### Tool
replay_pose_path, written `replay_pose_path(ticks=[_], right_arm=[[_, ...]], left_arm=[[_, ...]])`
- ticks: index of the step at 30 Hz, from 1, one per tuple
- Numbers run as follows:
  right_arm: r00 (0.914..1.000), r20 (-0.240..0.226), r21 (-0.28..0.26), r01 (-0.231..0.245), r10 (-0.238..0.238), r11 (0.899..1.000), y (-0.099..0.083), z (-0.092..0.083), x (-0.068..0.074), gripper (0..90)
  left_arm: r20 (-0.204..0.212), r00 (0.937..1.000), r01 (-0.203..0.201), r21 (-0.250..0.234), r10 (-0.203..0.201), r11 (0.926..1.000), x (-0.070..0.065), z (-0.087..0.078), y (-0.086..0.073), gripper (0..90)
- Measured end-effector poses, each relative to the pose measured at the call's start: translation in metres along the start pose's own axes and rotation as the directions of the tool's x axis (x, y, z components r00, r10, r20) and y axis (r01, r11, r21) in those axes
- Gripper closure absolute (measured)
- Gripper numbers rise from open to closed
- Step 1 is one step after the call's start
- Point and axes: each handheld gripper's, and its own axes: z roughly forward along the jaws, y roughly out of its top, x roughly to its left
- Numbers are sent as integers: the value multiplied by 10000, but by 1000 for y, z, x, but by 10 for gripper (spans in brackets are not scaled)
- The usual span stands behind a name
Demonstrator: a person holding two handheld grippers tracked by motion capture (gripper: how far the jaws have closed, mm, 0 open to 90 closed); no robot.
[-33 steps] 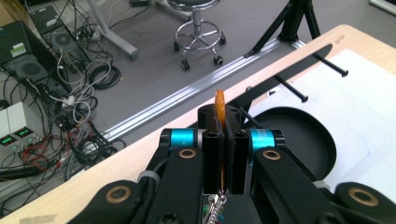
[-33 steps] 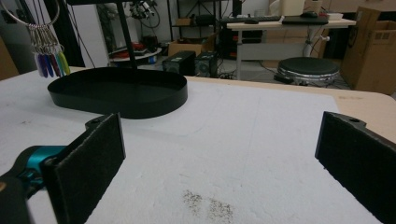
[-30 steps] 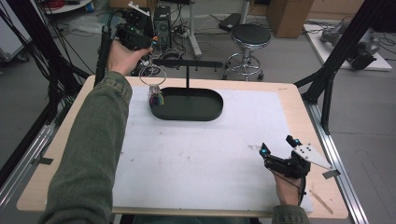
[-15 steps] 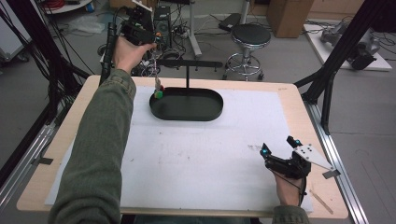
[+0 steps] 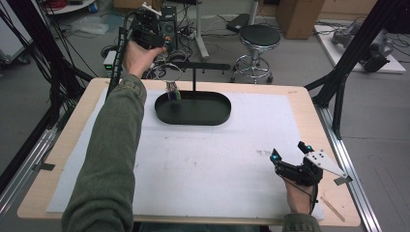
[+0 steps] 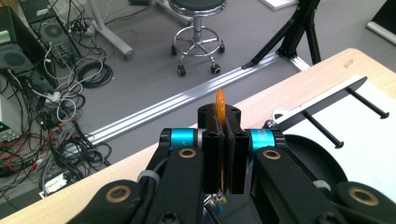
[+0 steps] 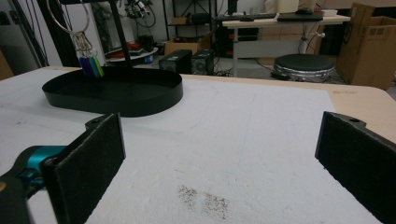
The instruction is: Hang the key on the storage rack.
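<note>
High view: left gripper [image 5: 162, 44] is raised at 11 o'clock beyond the worktop [image 5: 72, 140]; right gripper [image 5: 290, 155] rests at 4 o'clock.

Left gripper view: jaws closed on an orange tag [image 6: 220, 101].

Right gripper view: jaws wide apart, key ring [image 7: 70, 21] at 10 o'clock over the black tray [image 7: 140, 100].

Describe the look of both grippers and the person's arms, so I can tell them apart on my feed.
Both grippers are black with teal cylinders at the jaw bases. The left gripper has brass-coloured pivot rings on its black linkage. The right gripper carries a grey three-cornered plate, and its wide pads look like rough black foam. The sleeves are olive green.
</note>
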Motion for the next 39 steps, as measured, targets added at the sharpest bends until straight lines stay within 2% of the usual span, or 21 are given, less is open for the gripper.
replay_pose_path(ticks=[5, 8, 11, 14, 17, 19, 20, 22, 23, 26, 30, 33, 39], right_arm=[[10000, 23, -44, -20, 20, 10000, 0, -1, -1, 4], [10000, 33, -40, -43, 43, 10000, 0, -2, -1, 4], [10000, 37, -73, -50, 51, 10000, 0, -2, -1, 4], [9999, 59, -83, -97, 97, 9999, 1, -3, -1, 4], [10000, 60, -100, -53, 53, 9999, 1, -2, -2, 4], [10000, 29, -71, -19, 19, 10000, 0, -2, -2, 4], [10000, 36, -72, -15, 15, 10000, 1, -2, -1, 4], [10000, 37, -88, -19, 19, 10000, 1, -2, -1, 4], [10000, 34, -93, -21, 21, 10000, 1, -2, -1, 4], [10000, 18, -83, -28, 28, 10000, 1, -2, -1, 4], [10000, 1, -78, -21, 21, 10000, 1, -2, 0, 4], [10000, 4, -70, -28, 28, 10000, 1, -2, 0, 4], [10000, 9, -66, -35, 35, 10000, 1, -1, 0, 4]], left_arm=[[-83, 10000, -42, 308, 44, 9995, -3, 2, -1, 872], [130, 9999, 53, 431, -58, 9991, -3, 4, -2, 871], [360, 9992, 137, 232, -145, 9996, -2, 2, -4, 869], [547, 9973, 482, 9, -482, 9988, 3, 0, -9, 869], [878, 9916, 967, -118, -953, 9952, 9, -2, -14, 849], [1194, 9859, 1218, -338, -1170, 9920, 12, -6, -16, 770], [1360, 9808, 1471, -441, -1399, 9881, 14, -8, -16, 729], [1733, 9689, 1846, -300, -1768, 9823, 17, -9, -17, 558], [1714, 9681, 1906, -296, -1829, 9812, 17, -10, -18, 504], [1585, 9710, 1878, -407, -1792, 9814, 15, -12, -20, 336], [1395, 9783, 1628, -588, -1534, 9849, 11, -15, -26, 183], [1716, 9735, 1669, -804, -1513, 9827, 11, -18, -30, 161], [1806, 9747, 1517, -992, -1321, 9834, 8, -26, -38, 65]])
